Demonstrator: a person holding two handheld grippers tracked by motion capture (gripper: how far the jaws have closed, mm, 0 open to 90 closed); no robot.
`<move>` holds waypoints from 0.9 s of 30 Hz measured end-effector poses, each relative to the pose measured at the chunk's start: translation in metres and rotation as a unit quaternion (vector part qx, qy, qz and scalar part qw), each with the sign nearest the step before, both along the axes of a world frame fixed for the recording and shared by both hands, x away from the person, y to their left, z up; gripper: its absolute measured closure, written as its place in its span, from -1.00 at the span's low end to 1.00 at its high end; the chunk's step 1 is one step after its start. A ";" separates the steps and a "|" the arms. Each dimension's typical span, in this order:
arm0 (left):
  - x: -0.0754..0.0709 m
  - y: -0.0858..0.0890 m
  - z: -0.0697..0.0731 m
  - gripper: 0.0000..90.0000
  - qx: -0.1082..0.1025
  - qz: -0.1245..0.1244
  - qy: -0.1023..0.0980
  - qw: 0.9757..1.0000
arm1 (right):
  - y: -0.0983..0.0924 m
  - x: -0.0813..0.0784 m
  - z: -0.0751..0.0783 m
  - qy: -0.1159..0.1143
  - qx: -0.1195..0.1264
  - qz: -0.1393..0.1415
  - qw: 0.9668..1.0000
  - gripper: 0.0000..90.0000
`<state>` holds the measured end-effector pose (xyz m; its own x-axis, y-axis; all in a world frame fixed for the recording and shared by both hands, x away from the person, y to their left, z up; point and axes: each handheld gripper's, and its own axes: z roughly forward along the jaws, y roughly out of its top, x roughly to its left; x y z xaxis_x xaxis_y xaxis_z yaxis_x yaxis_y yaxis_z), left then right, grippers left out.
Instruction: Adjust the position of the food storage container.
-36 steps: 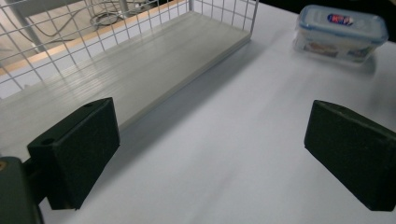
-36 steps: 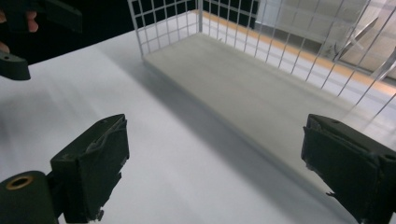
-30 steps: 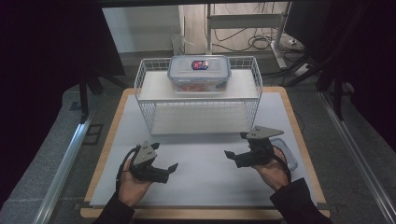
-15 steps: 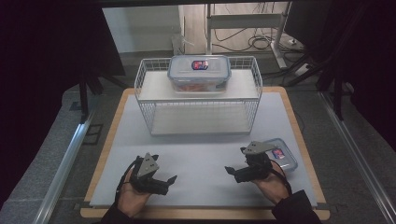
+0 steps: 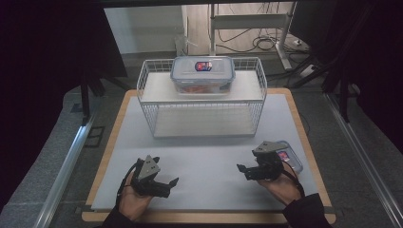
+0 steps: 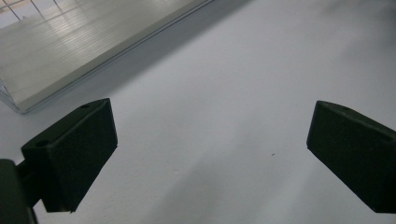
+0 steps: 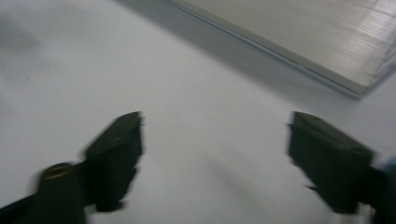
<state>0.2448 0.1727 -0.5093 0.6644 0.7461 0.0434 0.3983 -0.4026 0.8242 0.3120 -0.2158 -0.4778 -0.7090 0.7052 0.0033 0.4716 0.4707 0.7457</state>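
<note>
Resting low over the white mat (image 5: 209, 161), the left gripper (image 5: 164, 183) is sitting in the person's left hand (image 5: 135, 202) near the front left of the table (image 5: 304, 137), its jaws standing wide apart with nothing between them; the left gripper view is showing the two black pads (image 6: 74, 158) spread over bare mat. The right gripper (image 5: 247, 171) is lying in the right hand (image 5: 283, 185) at the front right, pointing toward the middle of the mat, and its jaws have just been closing, though they are standing apart with only bare mat between them in the blurred right gripper view. A small clear lidded container (image 5: 287, 156) with a red and blue label is sitting on the mat just behind and beside the right gripper, partly hidden by it; whether they are touching cannot be told. A white wire rack (image 5: 157, 118) is standing at the back of the mat, and a larger clear container (image 5: 203, 73) with a blue-rimmed lid is resting on its top shelf, well apart from both grippers
</note>
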 end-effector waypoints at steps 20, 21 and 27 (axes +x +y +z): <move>0.002 0.001 -0.002 -0.91 -0.004 -0.002 0.021 1.000 | -0.101 0.012 0.016 -0.016 0.000 -0.133 0.991 1.00; 0.002 0.001 -0.002 -0.90 -0.003 -0.001 0.023 1.000 | -0.107 0.013 0.016 -0.016 -0.001 -0.143 0.990 1.00; 0.003 0.001 -0.004 -0.89 -0.001 0.000 0.030 1.000 | -0.132 0.014 0.011 -0.016 -0.008 -0.187 0.982 1.00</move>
<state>0.2482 0.1732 -0.5131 0.6656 0.7463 0.0013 0.4475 -0.4005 0.7996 0.3264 -0.3474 -0.4669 -0.4002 0.9160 -0.0275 0.5896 0.2803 0.7575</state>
